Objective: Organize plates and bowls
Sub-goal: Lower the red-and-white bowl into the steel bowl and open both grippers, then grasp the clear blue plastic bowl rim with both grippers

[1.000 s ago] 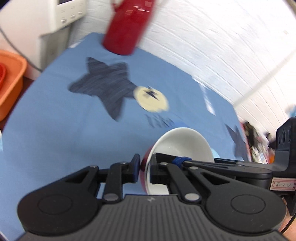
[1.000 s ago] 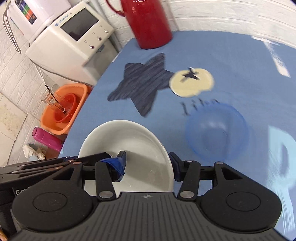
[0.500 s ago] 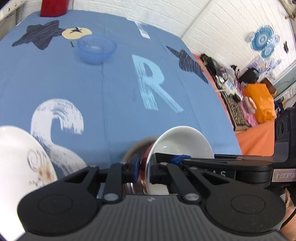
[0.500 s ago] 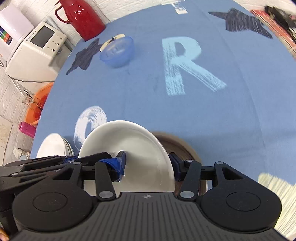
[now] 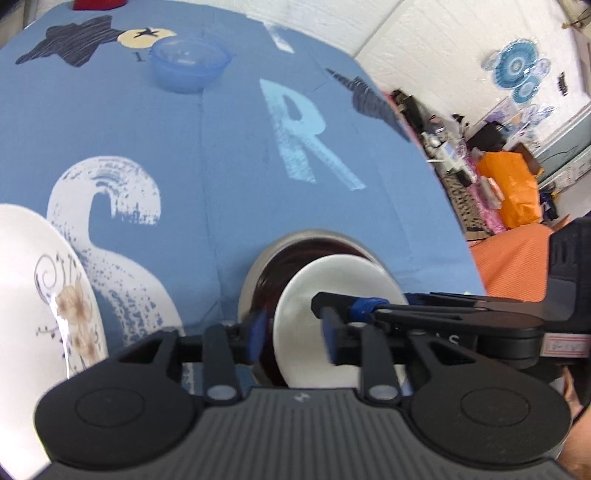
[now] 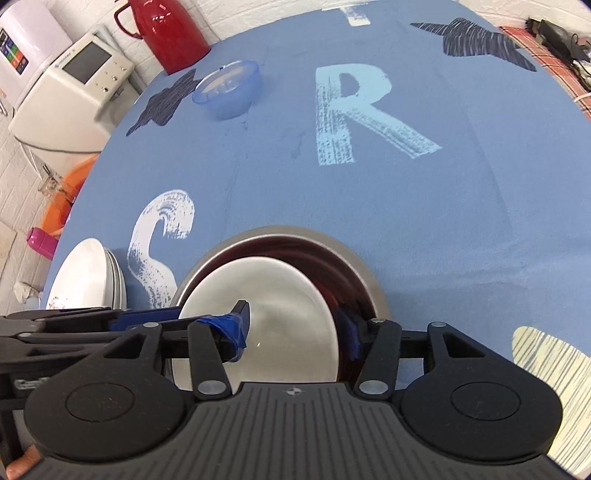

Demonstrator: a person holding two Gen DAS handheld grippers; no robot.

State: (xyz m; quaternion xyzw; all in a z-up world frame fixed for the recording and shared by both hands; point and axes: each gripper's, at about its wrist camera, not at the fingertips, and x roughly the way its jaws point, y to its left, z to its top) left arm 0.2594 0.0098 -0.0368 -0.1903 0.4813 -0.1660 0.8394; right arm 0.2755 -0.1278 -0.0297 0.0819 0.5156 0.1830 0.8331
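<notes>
The white bowl (image 5: 332,295) with a red outside sits inside a metal bowl (image 5: 266,254) at the near edge of the blue tablecloth (image 5: 184,147). In my left wrist view, my left gripper (image 5: 291,338) stands with its fingers spread, one either side of the white bowl's rim and neither pressing it. A floral plate (image 5: 44,288) lies at near left; a blue plastic bowl (image 5: 190,66) stands far away.

In my right wrist view, my right gripper (image 6: 295,332) is likewise parted astride the white bowl (image 6: 273,310), which rests in the metal bowl (image 6: 354,266). Stacked white plates (image 6: 88,273) lie at near left. The blue plastic bowl (image 6: 231,90) and a red thermos (image 6: 170,33) stand at far left.
</notes>
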